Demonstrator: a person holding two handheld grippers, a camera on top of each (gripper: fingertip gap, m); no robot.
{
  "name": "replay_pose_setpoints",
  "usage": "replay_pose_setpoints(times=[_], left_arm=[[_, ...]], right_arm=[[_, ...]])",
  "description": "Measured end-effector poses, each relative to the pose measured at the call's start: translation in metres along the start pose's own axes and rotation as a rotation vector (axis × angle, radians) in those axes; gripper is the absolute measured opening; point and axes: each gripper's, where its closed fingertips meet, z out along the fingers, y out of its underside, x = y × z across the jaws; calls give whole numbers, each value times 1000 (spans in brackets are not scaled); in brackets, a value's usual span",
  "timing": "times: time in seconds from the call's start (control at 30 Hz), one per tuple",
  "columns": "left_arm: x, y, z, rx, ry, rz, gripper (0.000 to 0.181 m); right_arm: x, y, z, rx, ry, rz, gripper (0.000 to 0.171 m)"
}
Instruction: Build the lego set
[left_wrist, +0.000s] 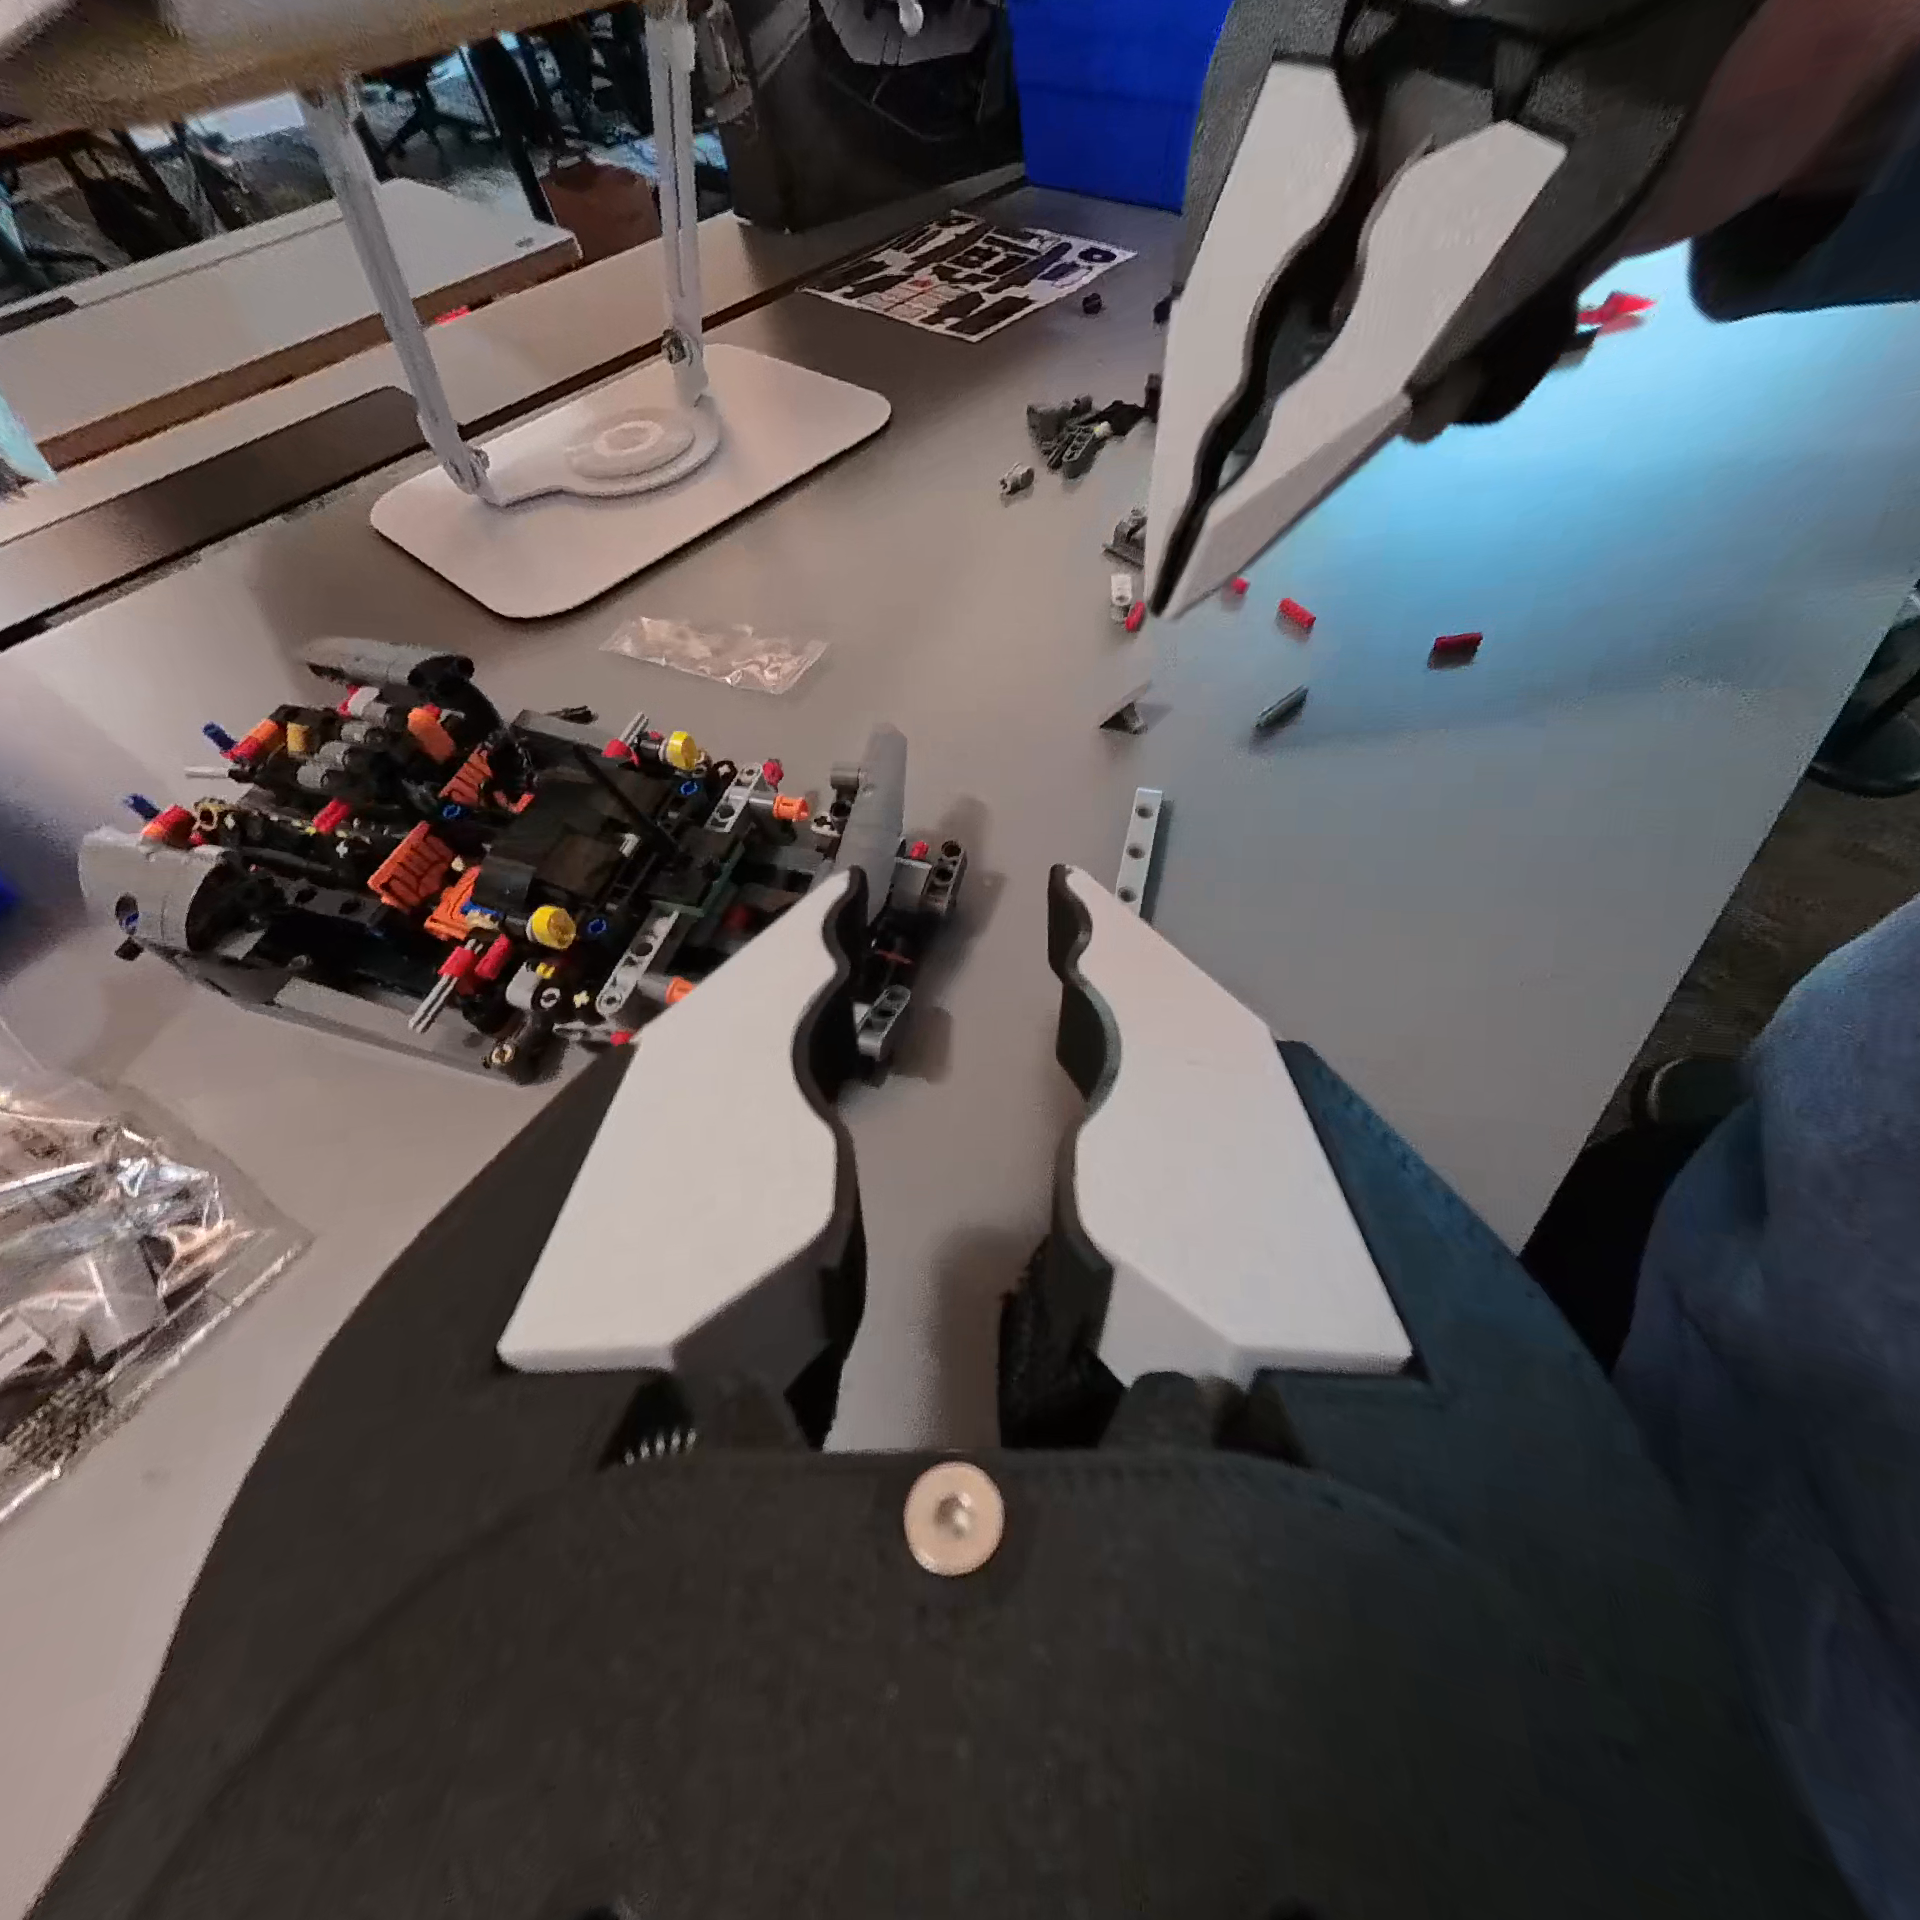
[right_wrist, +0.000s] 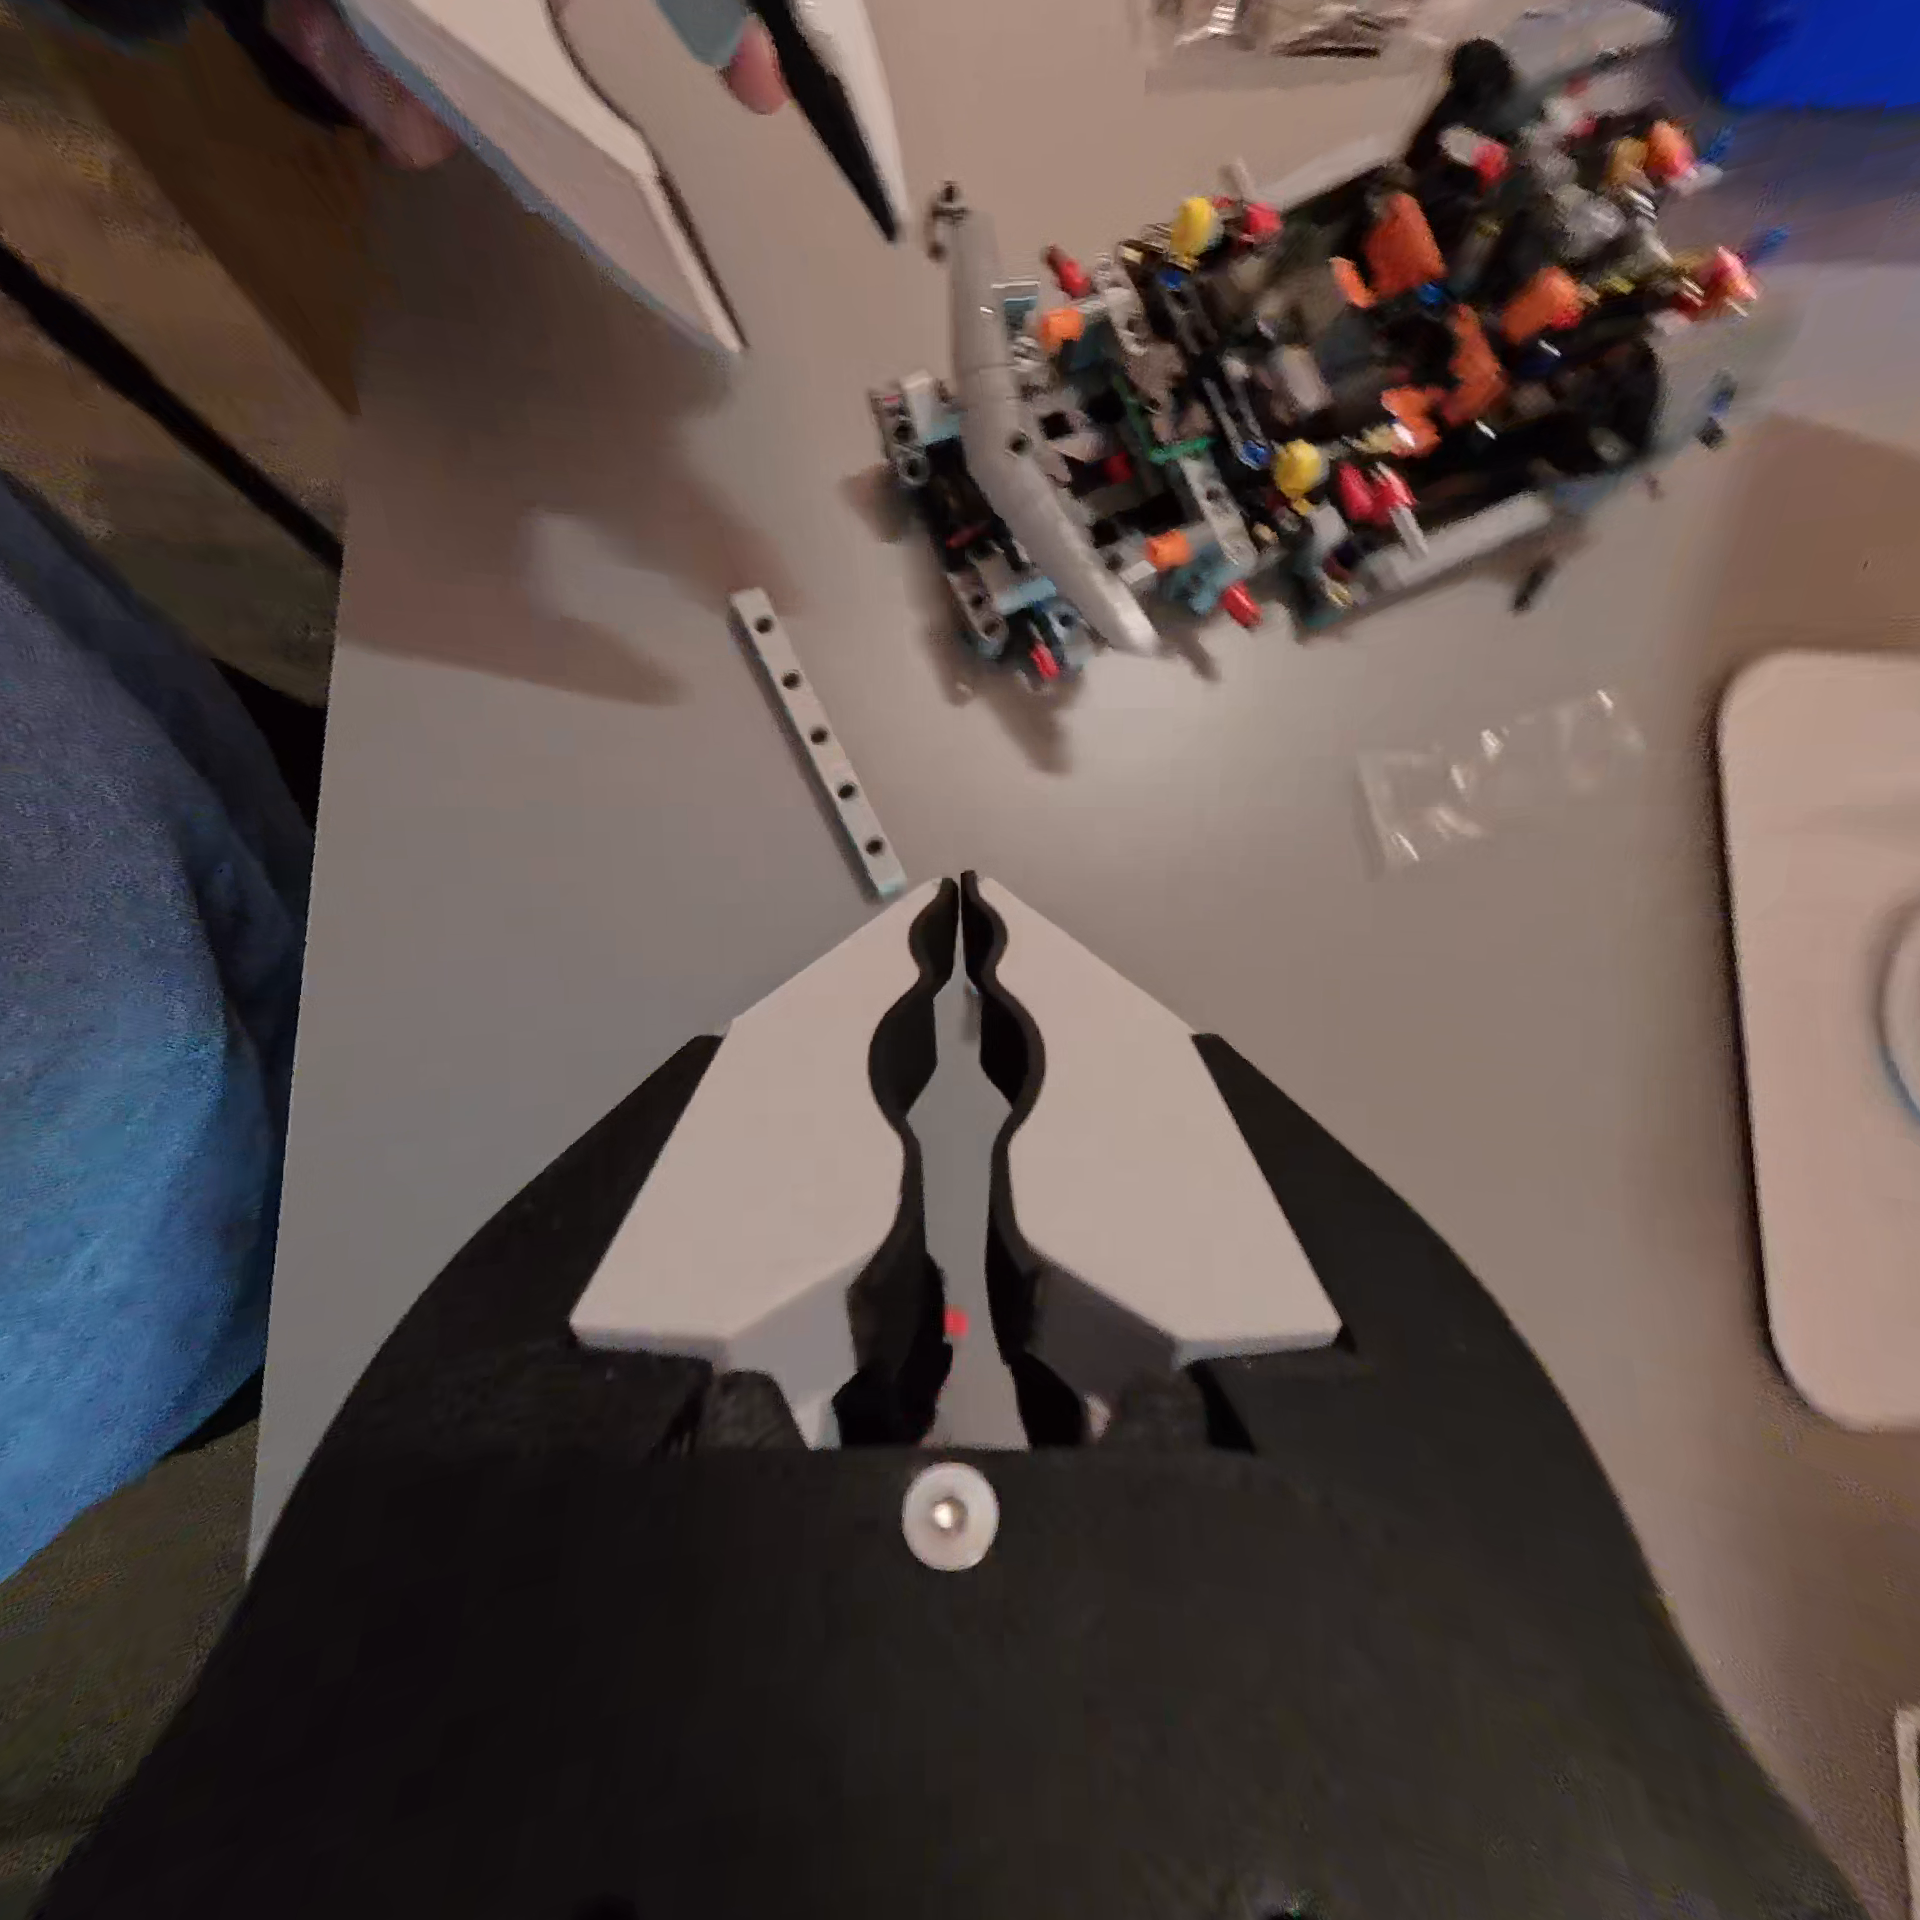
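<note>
**Build partway done, both grippers empty, loose parts left**

We see the left gripper (left_wrist: 956, 894) with fingers spread wide, nothing between them, held over the bench (left_wrist: 977, 644). Right gripper (right_wrist: 957, 883): fingers nearly touching at the tips, a thin slit only, and we see no piece pinched there; in the left wrist view it hangs above the loose parts with tips closed.

Just ahead-left of the right fingers lies a grey holed beam (right_wrist: 816, 740), flat, unattached. The lego model (left_wrist: 499, 873) sits just beyond and left of the left fingers: a dense chassis of black, grey, orange, red and yellow parts, clearly well assembled but with pins and axles sticking out bare, no outer shell.

Farther out, right of the left fingers: scattered red pins (left_wrist: 1455, 644) and small grey pieces (left_wrist: 1081, 431). Behind them a sticker sheet (left_wrist: 971, 272), seemingly unused. An unopened parts bag (left_wrist: 104, 1278) sits left of the fingers, and a small clear bag (left_wrist: 717, 652) beyond the model.

Our judgement: roughly mid-build; the beam, pins, bagged parts and stickers remain.
</note>
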Motion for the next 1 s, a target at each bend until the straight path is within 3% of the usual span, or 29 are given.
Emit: replay_pose_setpoints(times=[0.03, 0.17, 0.3, 0.43, 0.6, 0.77, 1.0], left_arm=[[1, -3, 1, 3, 3, 5, 32], [9, -15, 9, 7, 25, 20, 32], [21, -25, 25, 0, 58, 39, 31], [35, -35, 45, -3, 96, 53, 31], [53, -46, 67, -7, 132, 66, 31], [69, -51, 88, -24, 155, 67, 31], [86, -57, 112, -39, 170, 64, 30]], right_arm=[[8, 6, -10, 8, 37, 43, 4], [40, 50, -57, 54, 175, 268, 12], [65, 119, -98, 21, 323, 459, 13], [75, 180, -125, -32, 390, 580, 14], [79, 230, -152, -81, 444, 639, 17], [72, 246, -154, -116, 400, 589, 19], [84, 219, -118, -92, 335, 483, 14]])
